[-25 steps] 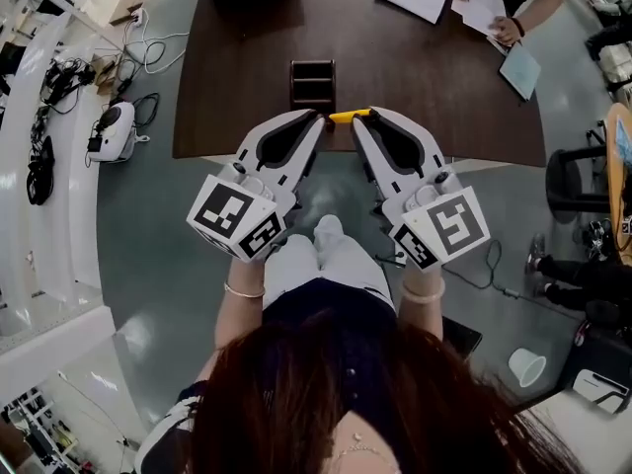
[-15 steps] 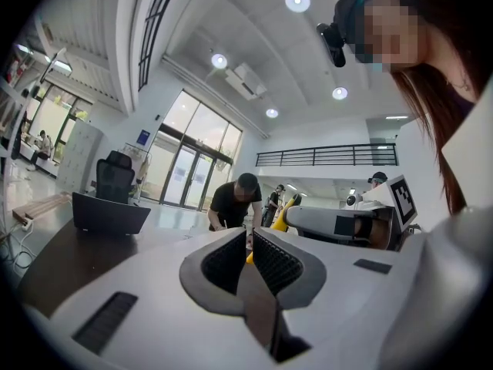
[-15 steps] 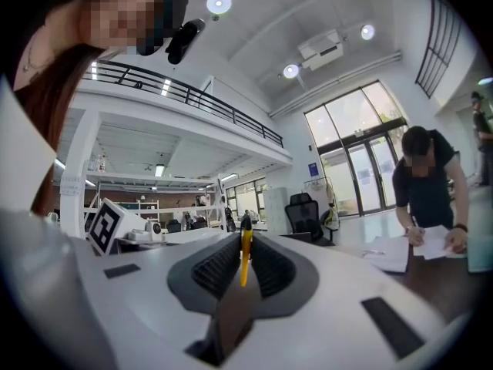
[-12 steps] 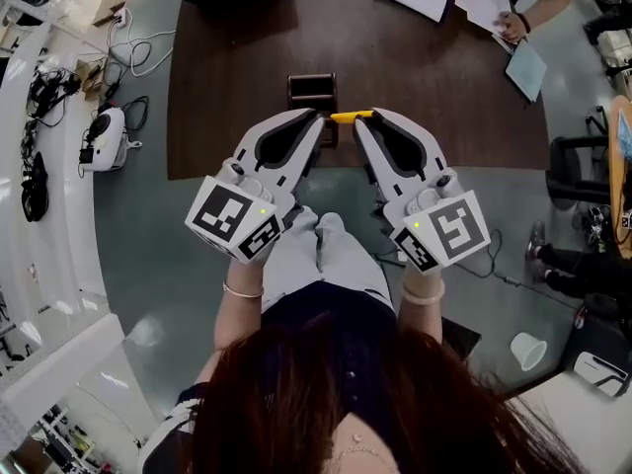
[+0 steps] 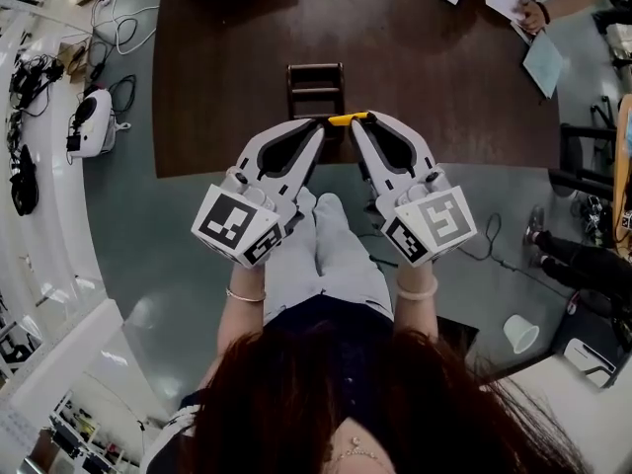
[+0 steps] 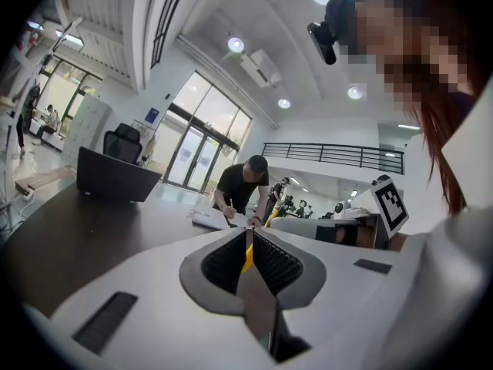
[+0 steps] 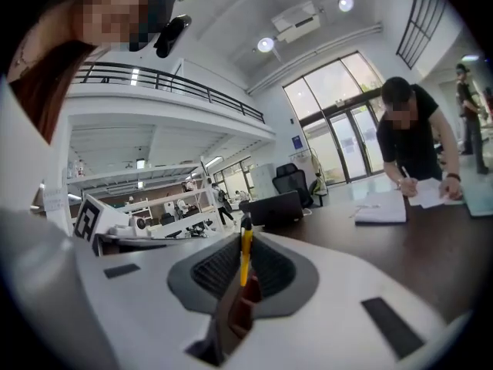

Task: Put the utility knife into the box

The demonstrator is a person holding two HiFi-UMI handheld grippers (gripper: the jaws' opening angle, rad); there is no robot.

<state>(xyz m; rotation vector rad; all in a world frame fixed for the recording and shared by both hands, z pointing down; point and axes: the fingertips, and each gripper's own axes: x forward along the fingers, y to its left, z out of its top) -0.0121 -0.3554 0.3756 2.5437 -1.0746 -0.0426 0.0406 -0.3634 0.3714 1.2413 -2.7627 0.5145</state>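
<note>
Holding the yellow utility knife point(image 5: 349, 118), my left hand-held gripper point(image 5: 321, 126) and right hand-held gripper point(image 5: 358, 124) both pinch it, near the dark box point(image 5: 316, 79) on the counter point(image 5: 217, 67).

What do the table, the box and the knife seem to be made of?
Table: probably wood or wood veneer, dark brown and semi-gloss, since it shows soft light reflections.
Box: likely dark wood as well, matt, with the same brown colour and thick walls and dividers.
Knife: the body looks like smooth yellow plastic, bright and even in colour. No blade is visible.
</note>
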